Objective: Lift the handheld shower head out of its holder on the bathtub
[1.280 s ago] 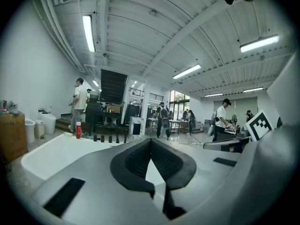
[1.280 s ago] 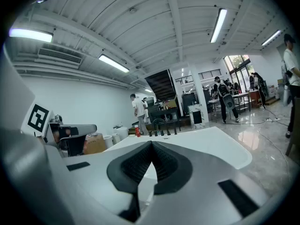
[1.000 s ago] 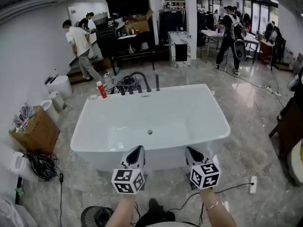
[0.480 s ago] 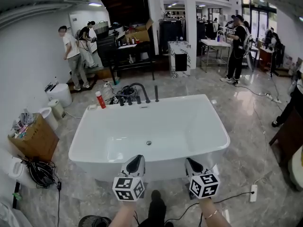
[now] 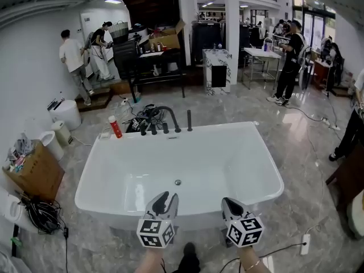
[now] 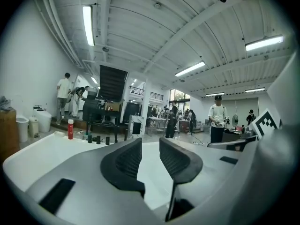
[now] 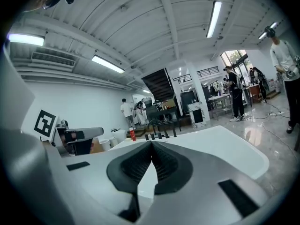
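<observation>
A white bathtub [image 5: 267,172] lies in front of me. On its far rim stand a black arched faucet [image 5: 168,117] and several black knobs. Right of them the slim black handheld shower head [image 5: 189,120] stands upright in its holder. It shows small in the right gripper view [image 7: 175,131]. Both grippers hover over the near rim, far from it. My left gripper [image 5: 164,201] [image 6: 150,146] is opening, with nothing between its jaws. My right gripper [image 5: 230,205] [image 7: 151,146] is shut and empty.
A red bottle [image 5: 114,127] stands at the tub's far left corner, with tangled cables [image 5: 142,115] behind the faucet. A cardboard box [image 5: 31,172] and white buckets [image 5: 65,114] sit at the left. A power strip [image 5: 305,243] lies on the floor at the right. People stand in the background.
Both grippers and my view have moved forward to the tub's near rim. The left jaws, shut before, now stand apart.
</observation>
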The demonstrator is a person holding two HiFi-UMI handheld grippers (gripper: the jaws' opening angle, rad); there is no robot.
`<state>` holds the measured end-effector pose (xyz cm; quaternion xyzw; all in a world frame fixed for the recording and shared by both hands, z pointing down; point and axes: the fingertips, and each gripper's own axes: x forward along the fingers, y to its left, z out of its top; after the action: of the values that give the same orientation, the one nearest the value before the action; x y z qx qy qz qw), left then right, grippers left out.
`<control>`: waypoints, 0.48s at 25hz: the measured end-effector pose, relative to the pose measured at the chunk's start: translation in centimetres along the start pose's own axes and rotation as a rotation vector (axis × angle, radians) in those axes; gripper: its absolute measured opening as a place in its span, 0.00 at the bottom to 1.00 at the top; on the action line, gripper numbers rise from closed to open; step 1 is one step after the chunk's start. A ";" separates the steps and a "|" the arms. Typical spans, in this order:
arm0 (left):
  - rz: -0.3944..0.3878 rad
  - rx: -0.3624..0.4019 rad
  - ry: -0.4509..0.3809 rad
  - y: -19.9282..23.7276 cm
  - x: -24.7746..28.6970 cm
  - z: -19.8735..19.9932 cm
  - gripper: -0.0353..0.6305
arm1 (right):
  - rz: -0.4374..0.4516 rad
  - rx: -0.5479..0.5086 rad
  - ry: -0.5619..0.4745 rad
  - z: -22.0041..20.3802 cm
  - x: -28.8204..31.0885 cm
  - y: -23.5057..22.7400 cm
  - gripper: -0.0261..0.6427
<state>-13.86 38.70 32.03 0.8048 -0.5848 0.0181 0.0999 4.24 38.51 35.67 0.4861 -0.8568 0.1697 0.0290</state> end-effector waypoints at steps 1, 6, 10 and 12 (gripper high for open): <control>0.001 0.001 0.005 1.5 2.1 0.3 0.25 | 0.000 0.004 0.005 0.5 2.5 -0.5 0.05; -0.009 -0.008 0.036 8.2 11.3 1.9 0.28 | -0.014 0.021 0.029 3.1 13.2 -2.4 0.05; -0.019 -0.010 0.055 12.3 19.1 3.1 0.29 | -0.021 0.027 0.043 5.3 21.2 -5.2 0.05; -0.023 -0.014 0.066 14.1 22.6 3.5 0.30 | -0.024 0.034 0.049 6.0 24.7 -6.3 0.05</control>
<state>-20.36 12.72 33.87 0.8096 -0.5722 0.0395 0.1250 -2.69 13.32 36.94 0.4923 -0.8470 0.1957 0.0437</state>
